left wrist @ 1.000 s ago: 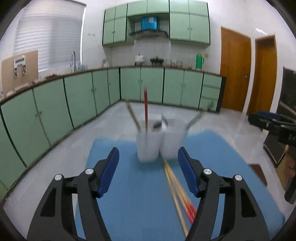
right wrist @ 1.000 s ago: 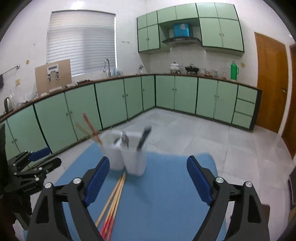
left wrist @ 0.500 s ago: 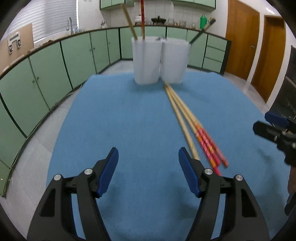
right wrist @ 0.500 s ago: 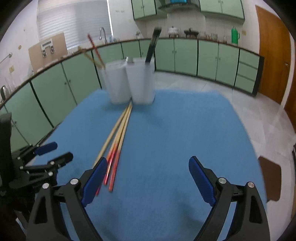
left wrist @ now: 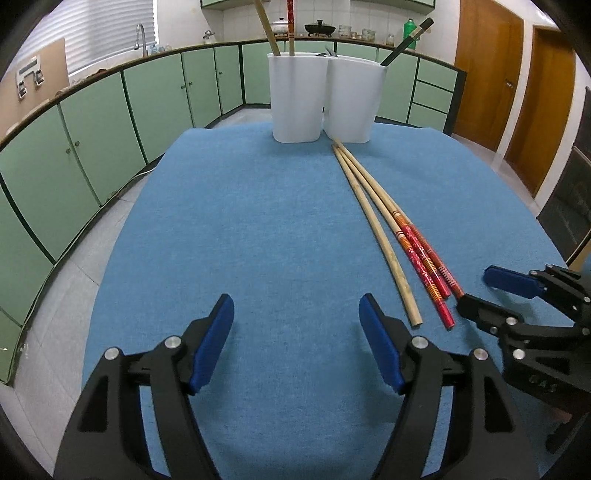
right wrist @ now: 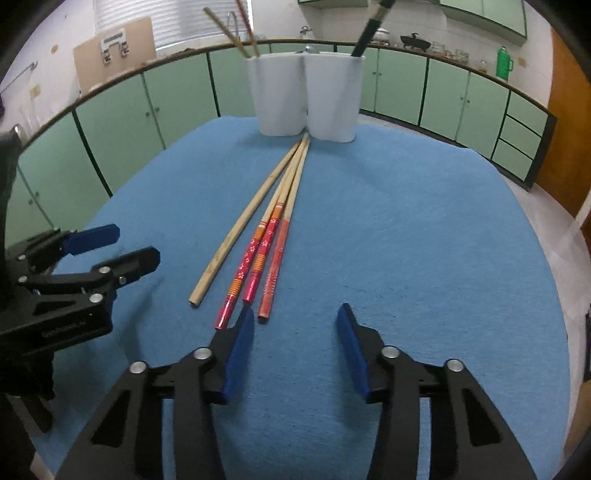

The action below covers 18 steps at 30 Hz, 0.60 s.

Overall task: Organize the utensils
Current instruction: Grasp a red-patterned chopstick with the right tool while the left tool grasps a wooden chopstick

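Both grippers have dropped closer to the blue cloth [left wrist: 258, 229] than half a second ago, and the right gripper's fingers have narrowed. Left gripper [left wrist: 296, 341]: fingers wide apart, holding nothing, hovering over bare cloth left of the loose chopsticks [left wrist: 384, 221]. Right gripper [right wrist: 295, 349]: fingers apart, empty, its left pad [right wrist: 240, 354] just beside the red ends of the chopsticks [right wrist: 273, 229]. Four chopsticks lie on the cloth in a narrow fan, tips converging at the foot of two white holders [right wrist: 306, 98] standing side by side at the far edge. Left holder [left wrist: 297, 98] contains two upright chopsticks; right holder [left wrist: 354, 99] contains a dark-handled utensil [left wrist: 406, 40]. Background: green cabinets [left wrist: 155, 96], a sink tap [left wrist: 140, 35], wooden doors [left wrist: 517, 85]
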### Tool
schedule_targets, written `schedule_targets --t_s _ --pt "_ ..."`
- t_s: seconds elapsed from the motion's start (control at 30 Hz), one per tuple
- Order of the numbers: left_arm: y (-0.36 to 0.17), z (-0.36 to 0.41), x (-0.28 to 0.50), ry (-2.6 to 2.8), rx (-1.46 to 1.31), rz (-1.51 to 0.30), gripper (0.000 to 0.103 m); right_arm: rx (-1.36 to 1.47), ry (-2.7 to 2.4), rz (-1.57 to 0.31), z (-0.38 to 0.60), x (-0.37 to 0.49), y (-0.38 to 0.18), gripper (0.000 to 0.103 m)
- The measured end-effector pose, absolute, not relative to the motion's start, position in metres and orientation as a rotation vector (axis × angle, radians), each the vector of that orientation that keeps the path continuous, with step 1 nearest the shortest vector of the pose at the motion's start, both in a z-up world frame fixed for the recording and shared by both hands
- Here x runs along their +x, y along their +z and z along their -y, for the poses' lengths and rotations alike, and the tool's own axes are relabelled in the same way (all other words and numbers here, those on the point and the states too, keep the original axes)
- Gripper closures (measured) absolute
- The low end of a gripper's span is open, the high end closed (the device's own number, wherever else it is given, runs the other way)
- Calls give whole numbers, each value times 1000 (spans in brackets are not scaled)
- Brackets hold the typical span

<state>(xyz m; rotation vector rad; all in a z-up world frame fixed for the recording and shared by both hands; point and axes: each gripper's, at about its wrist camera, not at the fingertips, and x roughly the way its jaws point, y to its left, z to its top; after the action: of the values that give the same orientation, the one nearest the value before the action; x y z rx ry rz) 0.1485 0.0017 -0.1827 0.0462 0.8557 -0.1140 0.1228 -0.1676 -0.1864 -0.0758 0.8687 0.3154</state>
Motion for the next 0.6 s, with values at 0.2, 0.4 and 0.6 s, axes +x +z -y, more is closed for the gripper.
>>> schedule_targets --t_s 0.2,0.4,0.6 --pt "-181 2 146 -123 43 -855 34 -95 345 -871 160 124 -184 89" --pt "-180 6 145 -143 36 -859 34 -85 372 -875 159 125 -184 96" --pt "-178 24 142 -201 38 -862 34 -55 329 -880 179 121 -183 97"
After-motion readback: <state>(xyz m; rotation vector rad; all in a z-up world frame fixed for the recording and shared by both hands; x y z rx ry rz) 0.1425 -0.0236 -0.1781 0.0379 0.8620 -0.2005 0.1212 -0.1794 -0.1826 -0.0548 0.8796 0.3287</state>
